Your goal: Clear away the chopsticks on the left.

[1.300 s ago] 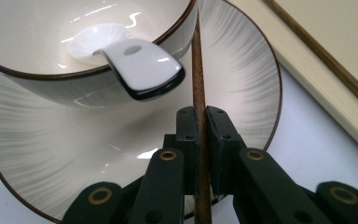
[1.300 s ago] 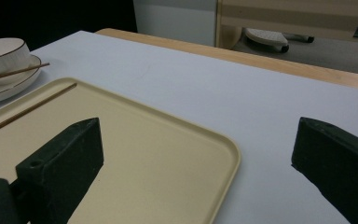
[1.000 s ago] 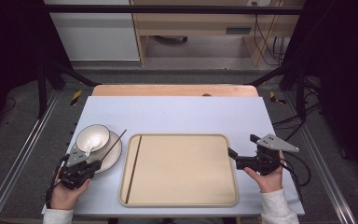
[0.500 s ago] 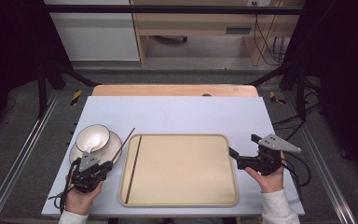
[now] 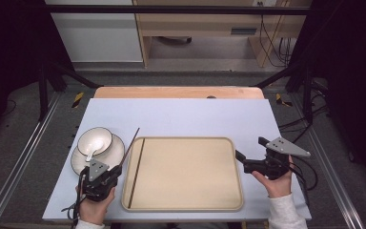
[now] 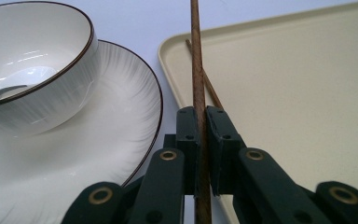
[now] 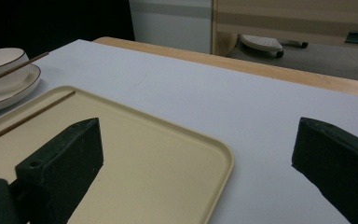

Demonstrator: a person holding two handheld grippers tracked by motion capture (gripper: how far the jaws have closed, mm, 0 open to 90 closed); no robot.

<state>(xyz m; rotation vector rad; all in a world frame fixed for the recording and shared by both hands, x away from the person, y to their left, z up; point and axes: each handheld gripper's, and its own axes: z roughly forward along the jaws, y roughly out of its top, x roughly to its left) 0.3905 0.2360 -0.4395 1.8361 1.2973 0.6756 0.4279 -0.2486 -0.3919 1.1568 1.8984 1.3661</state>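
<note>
Left tool [image 5: 115,171] is shifting right toward the tray [image 5: 186,191], clamping one chopstick [image 6: 198,84] that is now angling past the tray's left rim. Second chopstick [image 5: 136,171] is lying inside the tray. Right tool [image 5: 238,156] is sitting wide apart, holding nothing, beside the tray on the counter [image 5: 181,117].

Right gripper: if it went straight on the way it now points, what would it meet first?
Likely the tray: the right gripper, fingers open, points left at the tray's right rim, which lies just ahead. Its height above the rim is unclear, so it might pass over.
</note>
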